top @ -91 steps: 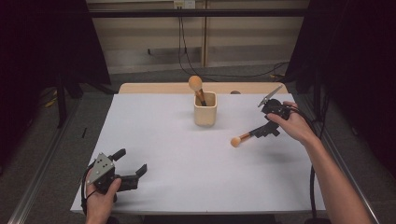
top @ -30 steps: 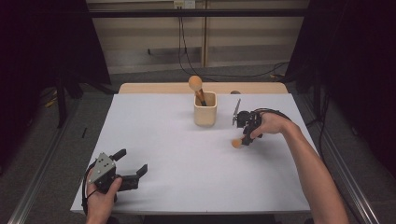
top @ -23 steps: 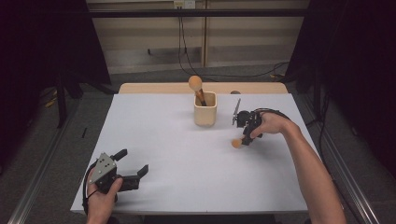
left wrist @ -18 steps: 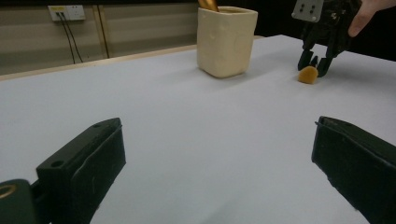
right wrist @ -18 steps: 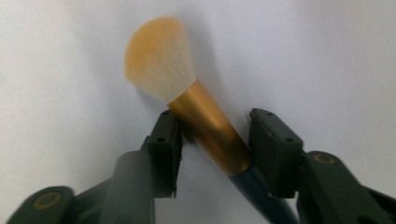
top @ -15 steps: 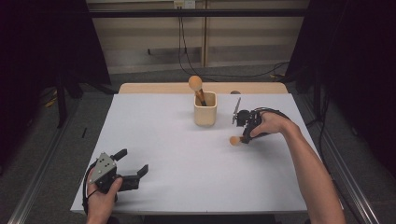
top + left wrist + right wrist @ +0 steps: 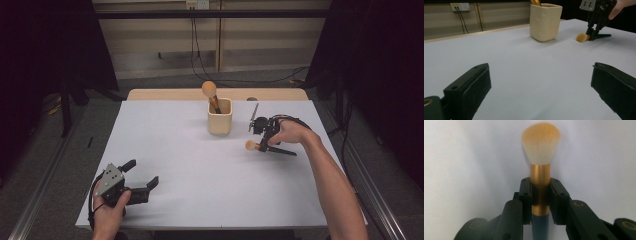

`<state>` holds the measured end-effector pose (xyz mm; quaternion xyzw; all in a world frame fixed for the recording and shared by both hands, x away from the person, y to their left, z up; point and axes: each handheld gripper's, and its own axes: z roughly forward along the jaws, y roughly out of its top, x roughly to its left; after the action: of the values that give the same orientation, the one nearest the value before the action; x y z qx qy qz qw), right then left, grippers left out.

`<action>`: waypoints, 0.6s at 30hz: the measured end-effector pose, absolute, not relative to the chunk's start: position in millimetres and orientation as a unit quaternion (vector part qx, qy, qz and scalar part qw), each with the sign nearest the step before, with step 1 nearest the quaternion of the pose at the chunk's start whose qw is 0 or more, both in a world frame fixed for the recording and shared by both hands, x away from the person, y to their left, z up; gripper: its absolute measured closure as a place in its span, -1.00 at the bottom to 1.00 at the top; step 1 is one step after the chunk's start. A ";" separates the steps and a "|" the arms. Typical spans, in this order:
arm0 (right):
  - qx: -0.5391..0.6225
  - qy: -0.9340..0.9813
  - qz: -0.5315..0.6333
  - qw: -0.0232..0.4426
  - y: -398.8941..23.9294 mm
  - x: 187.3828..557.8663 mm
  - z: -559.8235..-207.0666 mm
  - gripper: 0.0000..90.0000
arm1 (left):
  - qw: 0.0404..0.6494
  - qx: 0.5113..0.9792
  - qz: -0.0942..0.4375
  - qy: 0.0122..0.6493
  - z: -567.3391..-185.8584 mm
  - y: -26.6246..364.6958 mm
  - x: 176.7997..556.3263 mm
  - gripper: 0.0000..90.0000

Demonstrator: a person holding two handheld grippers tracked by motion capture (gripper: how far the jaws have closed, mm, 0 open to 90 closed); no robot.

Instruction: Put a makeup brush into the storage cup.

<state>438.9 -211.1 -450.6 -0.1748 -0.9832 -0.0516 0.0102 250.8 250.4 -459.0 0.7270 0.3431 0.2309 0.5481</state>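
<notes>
Since three seconds back, right tool [image 7: 263, 136] has carried its brush [image 7: 251, 145] in toward the cup [image 7: 220, 116]; left tool [image 7: 131, 181] unmoved.

High view: brush low over the surface [image 7: 190, 175], just right of cup. One cup, two brushes; second brush [image 7: 210, 93] stands inside.

Left tool view: jaws wide apart, empty.

Right tool view: jaws clamp the gold ferrule [image 7: 540, 182]. Likely step: delivery. Next: lift, upend, drop in.

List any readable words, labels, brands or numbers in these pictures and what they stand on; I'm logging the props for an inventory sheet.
None can be read.
Cream cup: plain, no print on the side that shows.
Makeup brush held in the right tool: gold ferrule and dark handle show no marking.
Left tool: no lettering visible.
White wall socket plate: too small to tell any marking.
</notes>
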 end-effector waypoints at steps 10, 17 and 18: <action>-0.184 -0.982 -0.045 -0.008 -212.7 439.1 -448.1 0.64 | 0.550 0.729 0.226 0.339 -458.0 248.9 248.9 -0.94; -0.209 -0.973 -0.085 -0.041 -220.4 436.9 -429.4 0.64 | 0.549 0.727 0.229 0.344 -458.8 251.0 249.8 -0.94; -0.213 -0.972 -0.088 -0.043 -220.3 436.3 -427.1 0.64 | 0.549 0.726 0.229 0.345 -458.6 250.9 249.6 -0.94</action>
<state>436.3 -220.3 -427.1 -0.2128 -0.9722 -0.0877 -0.0435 249.6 250.9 -458.6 0.7263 0.3448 0.2292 0.5487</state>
